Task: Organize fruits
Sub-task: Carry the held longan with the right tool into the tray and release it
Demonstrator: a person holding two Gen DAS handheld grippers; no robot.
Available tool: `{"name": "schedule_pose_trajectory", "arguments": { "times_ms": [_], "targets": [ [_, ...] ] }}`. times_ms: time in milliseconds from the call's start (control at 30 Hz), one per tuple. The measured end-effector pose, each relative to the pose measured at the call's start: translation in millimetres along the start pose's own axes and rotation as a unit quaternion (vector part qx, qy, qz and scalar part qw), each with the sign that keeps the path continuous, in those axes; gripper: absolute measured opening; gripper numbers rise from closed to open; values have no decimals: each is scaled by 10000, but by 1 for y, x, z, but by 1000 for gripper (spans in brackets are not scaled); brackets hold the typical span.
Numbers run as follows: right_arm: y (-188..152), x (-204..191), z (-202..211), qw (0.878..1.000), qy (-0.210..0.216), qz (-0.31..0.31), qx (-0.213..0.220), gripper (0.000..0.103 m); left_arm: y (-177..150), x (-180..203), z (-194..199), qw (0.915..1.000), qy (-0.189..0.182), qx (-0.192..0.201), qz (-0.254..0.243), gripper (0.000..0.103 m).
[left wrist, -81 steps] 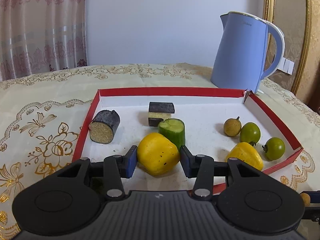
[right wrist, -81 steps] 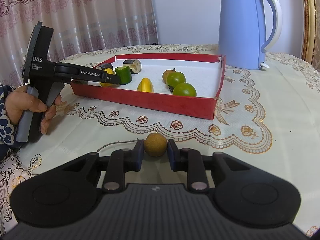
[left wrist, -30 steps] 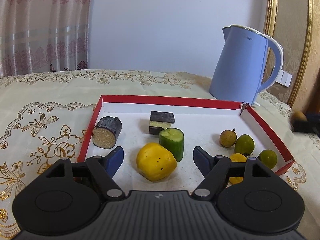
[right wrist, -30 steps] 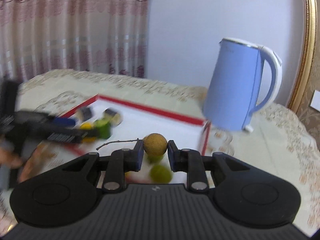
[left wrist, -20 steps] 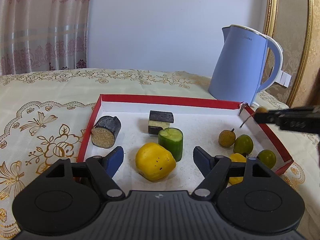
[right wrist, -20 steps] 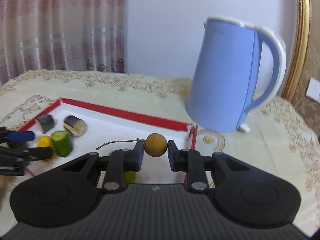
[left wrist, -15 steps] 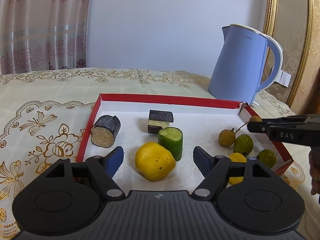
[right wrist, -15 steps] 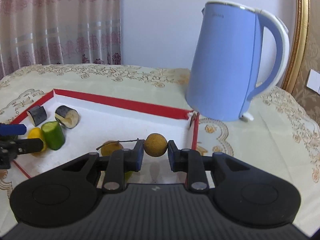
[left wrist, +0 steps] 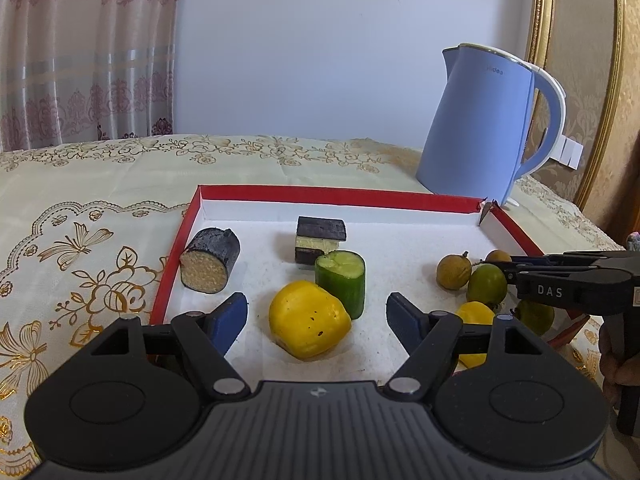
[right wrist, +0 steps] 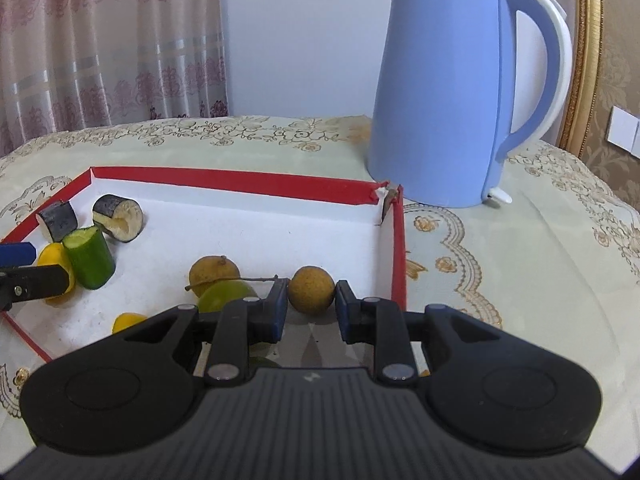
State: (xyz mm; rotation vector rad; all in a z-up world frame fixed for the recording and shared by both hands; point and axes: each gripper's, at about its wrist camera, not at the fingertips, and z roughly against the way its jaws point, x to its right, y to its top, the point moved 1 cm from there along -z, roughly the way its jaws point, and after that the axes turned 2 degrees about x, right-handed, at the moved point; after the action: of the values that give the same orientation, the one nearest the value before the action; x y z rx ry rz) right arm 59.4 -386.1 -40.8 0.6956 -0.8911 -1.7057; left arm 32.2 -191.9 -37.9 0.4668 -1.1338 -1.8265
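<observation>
A red-rimmed white tray point(left wrist: 336, 195) point(right wrist: 240, 178) holds fruit and vegetable pieces. My right gripper point(right wrist: 311, 307) is shut on a brown longan point(right wrist: 311, 289) with a twig stem, low over the tray's right side; it also shows in the left wrist view point(left wrist: 498, 256). Beside it lie another longan point(right wrist: 214, 270) point(left wrist: 453, 272) and a green fruit point(right wrist: 224, 294) point(left wrist: 487, 282). My left gripper point(left wrist: 316, 316) is open and empty, its fingers either side of a yellow fruit point(left wrist: 309, 319) without touching it.
A cucumber piece point(left wrist: 342, 280) and two eggplant chunks point(left wrist: 210, 260) point(left wrist: 320, 236) lie in the tray's left half. A second yellow fruit point(left wrist: 474, 316) and another green fruit point(left wrist: 534, 316) lie at the tray's right front. A blue kettle point(right wrist: 456, 92) stands behind the tray's right corner.
My right gripper carried the longan from the tablecloth over the tray's right wall and down near the tray floor. My left gripper opened off the yellow fruit and drew back slightly.
</observation>
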Motion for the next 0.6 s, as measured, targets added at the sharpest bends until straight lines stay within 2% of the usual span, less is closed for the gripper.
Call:
{"name": "schedule_pose_trajectory", "arguments": {
  "times_ms": [600],
  "targets": [
    [-6, -10, 0, 9998, -150, 42, 110, 26, -2, 3, -3, 9999, 80, -47, -83, 77]
  ]
}}
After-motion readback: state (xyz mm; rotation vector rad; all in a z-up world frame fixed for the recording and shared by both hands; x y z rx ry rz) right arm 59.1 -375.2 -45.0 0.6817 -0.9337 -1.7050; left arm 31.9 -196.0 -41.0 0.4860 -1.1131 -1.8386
